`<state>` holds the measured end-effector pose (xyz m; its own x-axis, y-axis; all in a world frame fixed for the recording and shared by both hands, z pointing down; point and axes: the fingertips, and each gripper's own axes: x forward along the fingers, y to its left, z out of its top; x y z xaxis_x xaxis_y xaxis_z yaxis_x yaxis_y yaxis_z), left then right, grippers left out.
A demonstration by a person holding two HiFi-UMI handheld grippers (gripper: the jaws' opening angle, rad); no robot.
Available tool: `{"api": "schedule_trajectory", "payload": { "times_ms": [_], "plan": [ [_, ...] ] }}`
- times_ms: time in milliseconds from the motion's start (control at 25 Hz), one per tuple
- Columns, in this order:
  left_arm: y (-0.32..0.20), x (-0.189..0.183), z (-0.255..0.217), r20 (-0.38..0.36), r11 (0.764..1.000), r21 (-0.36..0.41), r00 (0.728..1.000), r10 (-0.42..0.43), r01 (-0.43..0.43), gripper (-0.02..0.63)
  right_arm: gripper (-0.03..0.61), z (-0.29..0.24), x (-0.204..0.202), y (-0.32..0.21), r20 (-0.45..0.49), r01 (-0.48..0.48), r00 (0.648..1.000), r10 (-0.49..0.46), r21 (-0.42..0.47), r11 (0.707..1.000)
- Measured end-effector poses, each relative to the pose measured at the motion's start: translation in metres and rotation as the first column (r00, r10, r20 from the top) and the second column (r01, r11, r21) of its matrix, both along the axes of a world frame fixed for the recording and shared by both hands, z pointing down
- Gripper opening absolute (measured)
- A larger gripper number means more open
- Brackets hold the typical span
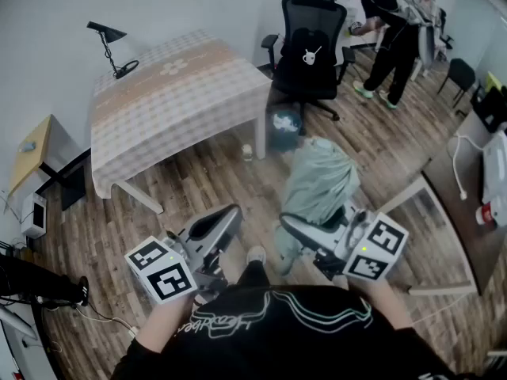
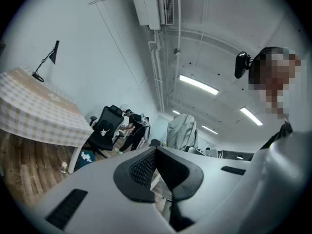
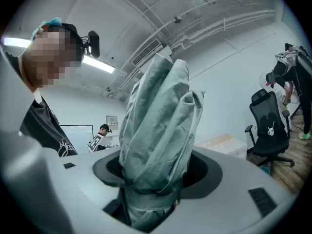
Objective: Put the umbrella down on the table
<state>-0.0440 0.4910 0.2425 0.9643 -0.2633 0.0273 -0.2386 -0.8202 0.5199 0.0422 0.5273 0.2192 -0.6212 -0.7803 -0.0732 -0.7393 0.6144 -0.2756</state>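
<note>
A folded pale green umbrella (image 1: 321, 182) stands between the jaws of my right gripper (image 1: 297, 226), which is shut on its lower part. In the right gripper view the umbrella (image 3: 156, 126) rises up out of the right gripper (image 3: 156, 184), its strap band sitting right at the black pads. My left gripper (image 1: 226, 216) is held beside it at the left, jaws together with nothing between them. The left gripper (image 2: 158, 172) points toward the table with the checked cloth (image 2: 29, 111). That table (image 1: 174, 93) stands ahead to the left, well apart from both grippers.
A black desk lamp (image 1: 111, 50) stands at the table's far left corner. A black office chair (image 1: 309, 46) and a bin (image 1: 283, 123) are by its right side. People (image 1: 392, 30) stand at the back right. Another table (image 1: 451, 204) is at the right, a small yellow one (image 1: 32, 153) at the left.
</note>
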Motion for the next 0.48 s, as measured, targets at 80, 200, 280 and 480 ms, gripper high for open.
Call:
{"api": "schedule_trajectory", "payload": {
  "times_ms": [80, 200, 280, 480],
  "plan": [
    [0.001, -0.002, 0.002, -0.002, 1.0, -0.009, 1.0, -0.003, 0.003, -0.003, 0.293, 0.0, 0.0, 0.001, -0.001, -0.001, 1.0, 0.001, 0.001, 1.0],
    [0.001, -0.003, 0.006, -0.008, 1.0, -0.021, 1.0, -0.006, 0.005, -0.003, 0.293, 0.003, 0.0, 0.003, -0.005, -0.004, 1.0, 0.004, -0.005, 1.0],
    [-0.001, -0.001, 0.01, -0.01, 1.0, -0.031, 1.0, -0.002, 0.002, -0.003, 0.293, 0.005, 0.003, 0.002, -0.007, -0.015, 1.0, 0.015, -0.012, 1.0],
    [-0.006, 0.01, 0.016, -0.006, 0.998, -0.05, 1.0, 0.029, -0.03, -0.003, 0.295, 0.012, 0.011, -0.004, 0.016, -0.027, 1.0, 0.027, -0.053, 0.998]
  ]
}}
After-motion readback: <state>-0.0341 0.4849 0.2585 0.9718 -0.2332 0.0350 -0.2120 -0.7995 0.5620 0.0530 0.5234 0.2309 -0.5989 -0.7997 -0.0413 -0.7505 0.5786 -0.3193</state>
